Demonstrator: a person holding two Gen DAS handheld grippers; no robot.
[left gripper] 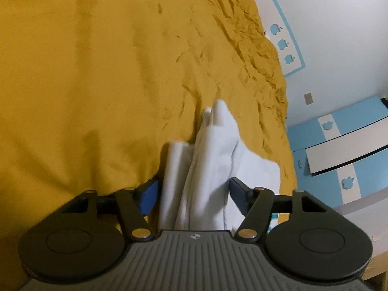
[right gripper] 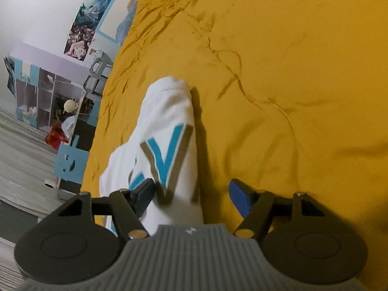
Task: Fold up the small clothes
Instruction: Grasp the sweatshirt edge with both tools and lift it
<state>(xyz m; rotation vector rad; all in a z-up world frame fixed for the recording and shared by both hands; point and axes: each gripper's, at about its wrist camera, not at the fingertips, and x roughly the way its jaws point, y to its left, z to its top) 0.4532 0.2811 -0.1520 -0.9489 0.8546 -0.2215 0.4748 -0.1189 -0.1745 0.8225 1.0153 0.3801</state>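
Mustard-yellow bedding fills both views, a rumpled bedspread (left gripper: pixel 97 84) stretched across the bed, and we've got a small white garment (left gripper: pixel 208 160) draped over it. On our left claw (left gripper: pixel 192 194) the two blue-tipped fingers (left gripper: pixel 148 195) stand well apart, and the white cloth runs straight up through the gap between them in soft vertical folds, its far end bunched into a peak on the yellow cover; whether either pad actually presses the fabric we cannot tell, as the cloth hides the inner faces. Over on the right claw (right gripper: pixel 192 195) the jaws are spread just as wide. The same garment (right gripper: pixel 167 111) shows here with a bold blue letter print (right gripper: pixel 167 155) edged in grey-brown, lying as a long rolled strip that reaches away from us across the bedspread (right gripper: pixel 291 72). The left-hand finger (right gripper: pixel 143 196) sits over the printed cloth, while the other finger (right gripper: pixel 240 195) hangs above bare yellow fabric, clear of the garment. Both views are a touch blurred around the white cloth. Beyond the bed's edge, the left view catches a white wall with pale blue apple stickers (left gripper: pixel 282 43), and the right view takes in a row of posters (right gripper: pixel 84 24) and a blue-and-white shelf unit (right gripper: pixel 36 97) on the grey floor.
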